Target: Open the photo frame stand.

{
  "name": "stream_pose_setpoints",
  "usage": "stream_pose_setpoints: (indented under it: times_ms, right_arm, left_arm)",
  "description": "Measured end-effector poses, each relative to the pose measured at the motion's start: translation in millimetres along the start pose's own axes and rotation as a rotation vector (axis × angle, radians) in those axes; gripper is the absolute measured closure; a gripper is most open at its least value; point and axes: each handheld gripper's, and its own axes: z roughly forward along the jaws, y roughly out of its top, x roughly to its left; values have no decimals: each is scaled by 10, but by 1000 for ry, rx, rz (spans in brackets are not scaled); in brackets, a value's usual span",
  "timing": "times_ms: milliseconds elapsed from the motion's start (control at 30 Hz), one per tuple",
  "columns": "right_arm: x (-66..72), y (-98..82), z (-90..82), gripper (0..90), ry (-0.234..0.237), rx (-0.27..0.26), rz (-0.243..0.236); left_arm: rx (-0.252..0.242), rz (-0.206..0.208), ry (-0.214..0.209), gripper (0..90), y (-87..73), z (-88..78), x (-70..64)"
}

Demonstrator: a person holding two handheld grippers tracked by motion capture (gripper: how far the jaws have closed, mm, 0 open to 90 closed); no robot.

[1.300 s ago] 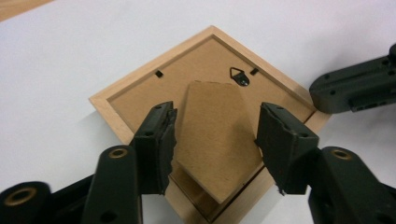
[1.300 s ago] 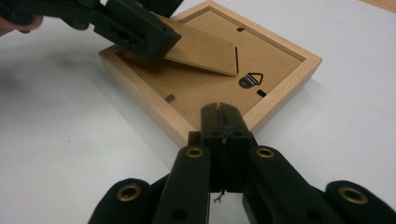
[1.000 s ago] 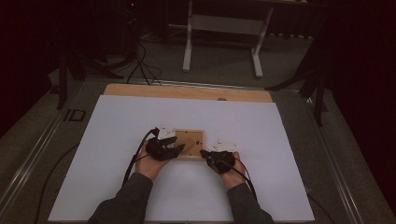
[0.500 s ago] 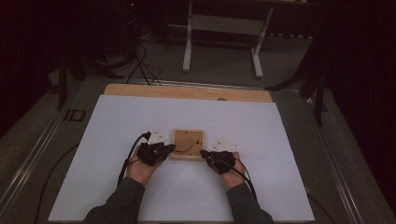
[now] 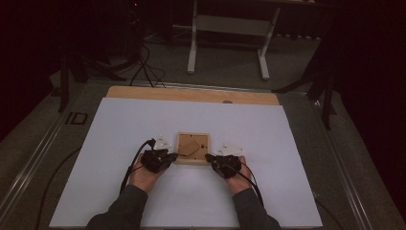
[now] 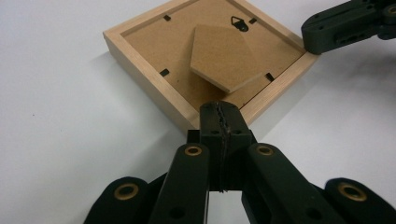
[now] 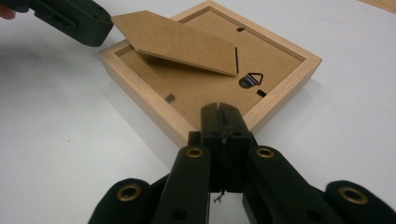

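Observation:
A square wooden picture frame (image 5: pixel 192 147) lies face down on the white sheet (image 5: pixel 119 124), its brown back board and fold-out stand (image 6: pixel 229 56) facing up. My left gripper (image 5: pixel 173 155) is shut with nothing between its fingers, and its tip (image 6: pixel 220 109) sits at the frame's near-left corner. My right gripper (image 5: pixel 209 157) is likewise shut and empty, with its tip (image 7: pixel 220 109) at the near-right corner of the frame (image 7: pixel 280 51). Whether either tip touches the wood I cannot tell. Each gripper view shows the other gripper across the frame (image 6: pixel 210 88): the right one (image 6: pixel 327 28) and the left one (image 7: pixel 79 23).
The white sheet covers most of the table, leaving a wooden strip (image 5: pixel 191 94) bare along the far edge. Beyond the table stand a white metal stand (image 5: pixel 227 28) and floor cables (image 5: pixel 143 62). A black cable (image 5: pixel 131 165) trails from the left gripper.
The left hand has drawn a little to the left and toward the person, off the frame's left side to its near corner. The right hand and the frame have not moved.

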Motion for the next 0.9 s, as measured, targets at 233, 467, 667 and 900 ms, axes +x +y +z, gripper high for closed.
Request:
stream_pose_setpoints:
  times_ms: [233, 467, 667, 900]
  right_arm:
    - [-2, 0, 0, 896, 1, 0, 0]
    - [-2, -1, 0, 896, 1, 0, 0]
    - [-3, -1, 0, 896, 2, 0, 0]
    - [-3, -1, 0, 896, 2, 0, -2]
  left_arm:
    - [7, 6, 1, 896, 41, 51, -21]
    - [-3, 10, -4, 892, 104, 57, -47]
    - [-39, 8, -12, 890, 194, 42, -69]
    - [-52, 11, -6, 886, 317, 34, -84]
